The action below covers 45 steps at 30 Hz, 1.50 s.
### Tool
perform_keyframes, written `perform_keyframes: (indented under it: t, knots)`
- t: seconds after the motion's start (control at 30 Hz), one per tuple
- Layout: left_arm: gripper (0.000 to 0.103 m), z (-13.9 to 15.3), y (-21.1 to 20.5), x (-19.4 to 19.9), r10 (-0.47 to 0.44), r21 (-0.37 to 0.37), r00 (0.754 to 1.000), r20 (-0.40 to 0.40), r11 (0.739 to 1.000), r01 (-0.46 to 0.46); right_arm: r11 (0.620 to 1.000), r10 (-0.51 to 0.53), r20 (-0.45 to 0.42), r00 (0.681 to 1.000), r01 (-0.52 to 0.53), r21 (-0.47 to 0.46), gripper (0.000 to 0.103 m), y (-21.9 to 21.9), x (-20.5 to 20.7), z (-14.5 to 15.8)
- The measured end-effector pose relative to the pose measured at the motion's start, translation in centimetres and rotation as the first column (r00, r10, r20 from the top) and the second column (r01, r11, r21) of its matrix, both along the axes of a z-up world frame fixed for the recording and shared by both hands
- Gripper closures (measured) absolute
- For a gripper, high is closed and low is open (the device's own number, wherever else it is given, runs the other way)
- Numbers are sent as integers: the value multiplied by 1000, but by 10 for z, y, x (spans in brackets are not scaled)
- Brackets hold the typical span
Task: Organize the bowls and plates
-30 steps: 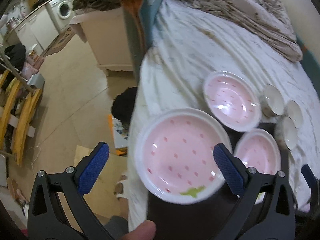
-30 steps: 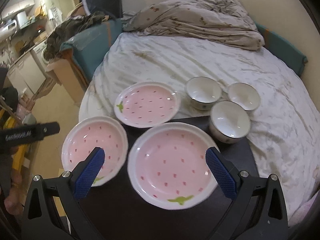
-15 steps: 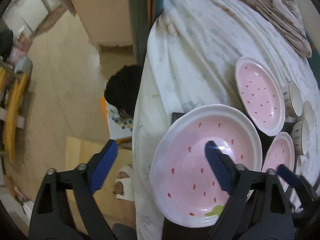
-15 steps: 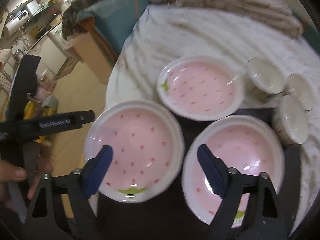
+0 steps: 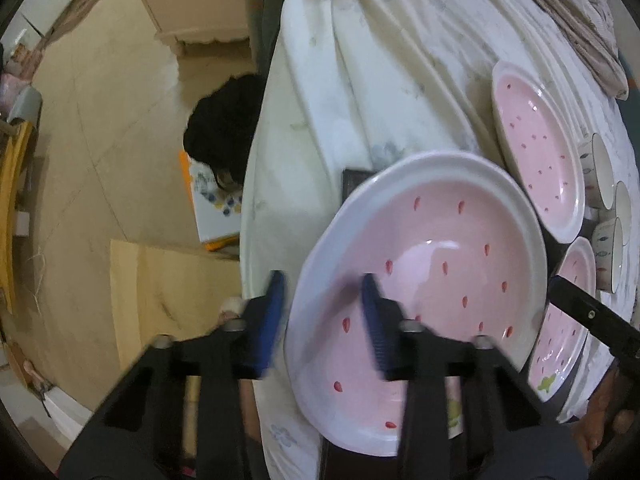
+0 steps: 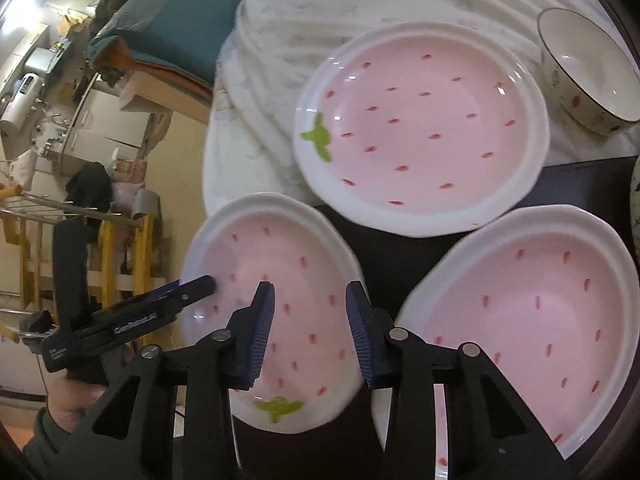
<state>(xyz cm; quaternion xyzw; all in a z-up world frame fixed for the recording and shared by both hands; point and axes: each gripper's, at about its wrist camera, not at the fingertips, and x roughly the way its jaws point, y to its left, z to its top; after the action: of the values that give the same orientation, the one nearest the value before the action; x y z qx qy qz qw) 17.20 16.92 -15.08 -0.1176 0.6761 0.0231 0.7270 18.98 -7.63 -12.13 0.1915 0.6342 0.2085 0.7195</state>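
Three pink strawberry plates lie on a dark board [image 6: 400,256] on the bed. My left gripper [image 5: 324,308] straddles the left rim of the near-left plate [image 5: 432,248], one finger inside and one outside, jaws partly closed with a gap still showing. In the right wrist view my right gripper [image 6: 310,320] hovers over the same plate [image 6: 280,280], jaws narrowed, not touching it. The left gripper's finger [image 6: 192,286] shows at that plate's left rim. A second plate [image 6: 420,128] lies behind and a third [image 6: 528,304] to the right. White bowls [image 6: 588,68] stand at the back right.
The bed's white sheet [image 5: 380,60] drops off at the left to a tan floor [image 5: 100,140] with a cardboard box [image 5: 212,208] and a black bundle [image 5: 216,132]. A yellow rack [image 6: 108,248] stands by the bed. A crumpled quilt [image 5: 580,12] lies at the back.
Both grippers have narrowed their jaws and moved down to the near-left plate. The left gripper now straddles its left rim; the right gripper has swung left from the right plate.
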Motion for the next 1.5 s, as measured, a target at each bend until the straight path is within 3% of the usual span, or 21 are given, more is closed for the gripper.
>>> perform_keyframes:
  t: [0.13, 0.47, 0.7, 0.93, 1.17, 1.5]
  knots:
    - [74, 0, 4, 0, 14, -30, 1000, -6, 999, -14, 1000, -7, -56, 998, 6, -17, 64, -9, 2, -15]
    - [72, -7, 9, 3, 24, -50, 1000, -4, 998, -25, 992, 79, -71, 994, -85, -96, 63, 11, 3, -21]
    - [65, -16, 11, 2, 28, -97, 999, -38, 995, -32, 989, 115, -48, 992, -119, -93, 63, 16, -1, -23]
    - [69, -10, 17, -5, 53, -110, 998, -37, 992, -56, 991, 104, -64, 993, -108, -75, 63, 23, -5, -34]
    - [69, 19, -10, -12, 24, -103, 999, 36, 994, -20, 997, 73, -19, 997, -72, 34, 64, -1, -24, -17]
    - [69, 55, -99, -6, -120, -120, 986, 112, 984, 133, 998, -12, 42, 999, 10, 55, 64, -81, -47, 30]
